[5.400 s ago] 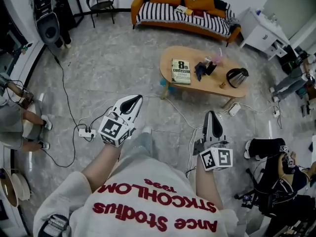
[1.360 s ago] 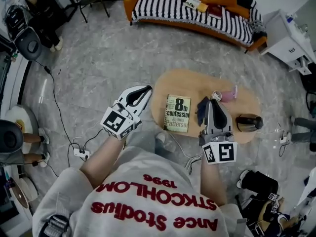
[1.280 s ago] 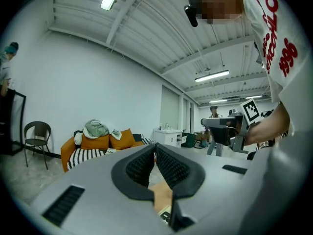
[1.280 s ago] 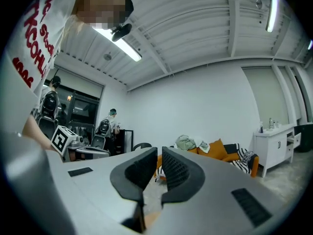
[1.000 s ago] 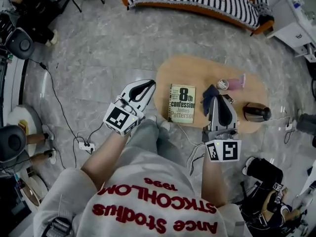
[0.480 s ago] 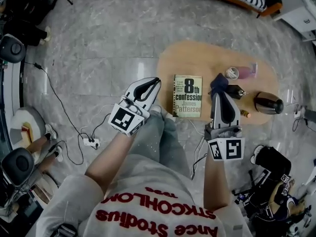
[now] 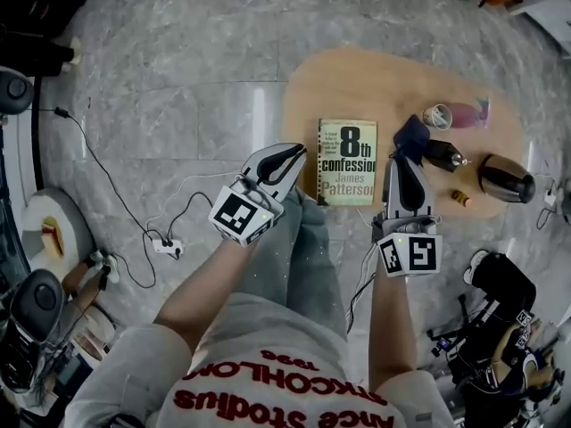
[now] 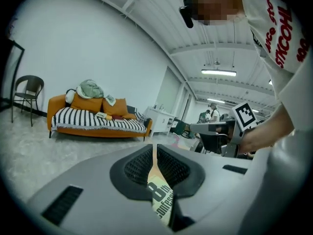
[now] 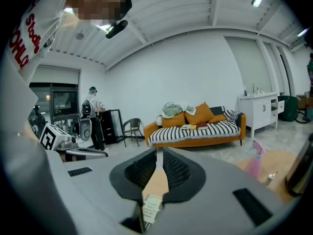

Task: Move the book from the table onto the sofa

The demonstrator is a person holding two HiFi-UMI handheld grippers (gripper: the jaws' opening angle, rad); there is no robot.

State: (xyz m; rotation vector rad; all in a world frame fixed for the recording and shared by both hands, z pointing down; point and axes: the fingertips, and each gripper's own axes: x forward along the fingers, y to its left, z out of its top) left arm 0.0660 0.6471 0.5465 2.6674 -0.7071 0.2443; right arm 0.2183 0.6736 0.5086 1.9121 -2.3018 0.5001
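The book (image 7: pixel 347 161) lies mid-frame, long axis up-down, flanked equally by left tongs (image 7: pixel 297 152) and right tongs (image 7: pixel 401 160), both closed, empty.

The left gripper (image 8: pixel 155 151), jaws closed together, aims just right of the sofa (image 8: pixel 98 124). The book (image 8: pixel 161 199) lies well short of the sofa.

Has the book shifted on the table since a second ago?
No. The book still lies by the table's near edge, toward its left end.
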